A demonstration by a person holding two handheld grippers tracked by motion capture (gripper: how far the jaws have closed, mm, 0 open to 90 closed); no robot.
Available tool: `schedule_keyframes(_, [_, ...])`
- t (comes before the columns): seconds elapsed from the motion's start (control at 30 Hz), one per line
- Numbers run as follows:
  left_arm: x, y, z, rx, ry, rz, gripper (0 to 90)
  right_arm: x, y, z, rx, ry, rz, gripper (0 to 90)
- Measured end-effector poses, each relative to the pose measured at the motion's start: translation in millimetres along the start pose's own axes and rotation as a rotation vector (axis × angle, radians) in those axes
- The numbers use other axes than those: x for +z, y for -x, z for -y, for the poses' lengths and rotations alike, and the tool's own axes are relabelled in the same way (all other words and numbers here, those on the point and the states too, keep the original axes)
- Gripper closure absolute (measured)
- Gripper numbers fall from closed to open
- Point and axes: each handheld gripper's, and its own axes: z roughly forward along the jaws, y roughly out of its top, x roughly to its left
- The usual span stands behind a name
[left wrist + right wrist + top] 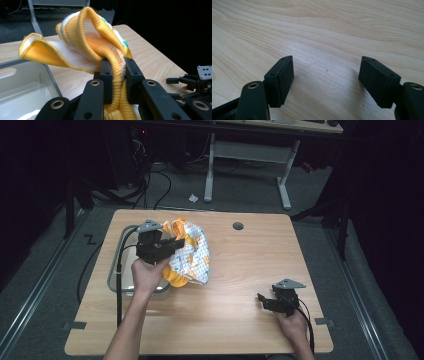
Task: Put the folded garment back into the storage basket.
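High view shows the wooden surface [235, 285] first, with a grey tray [116, 279] at its left edge. A yellow knit garment [192, 254] with a printed white side hangs just right of the tray, bunched and partly lifted off the wood. Left tool [176, 243] is clenched on its ribbed yellow band [117, 75], the pads pinching the fabric. Right tool [263, 300] rests near the right corner, well apart, jaws spread and grasping nothing. Judging by this, the step is carrying the garment clear of the tray. Next it probably needs laying down on bare wood to the right, where nothing stands in the way except a small round hole [238, 226] far off.
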Motion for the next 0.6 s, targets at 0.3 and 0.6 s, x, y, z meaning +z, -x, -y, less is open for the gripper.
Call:
schedule_keyframes(0.3, [-14.2, -12.4, 0.8, -0.012, 0.006, -0.035, 79.4, -0.1, 0.0, 0.0, 0.0, -0.001, 0.0, 28.5])
schedule_keyframes(0.6, [-30.9, -31.0, 2.3, -0.032, 0.014, -0.066, 79.4, -0.1, 0.0, 0.0, 0.0, -0.001, -0.001, 28.5])
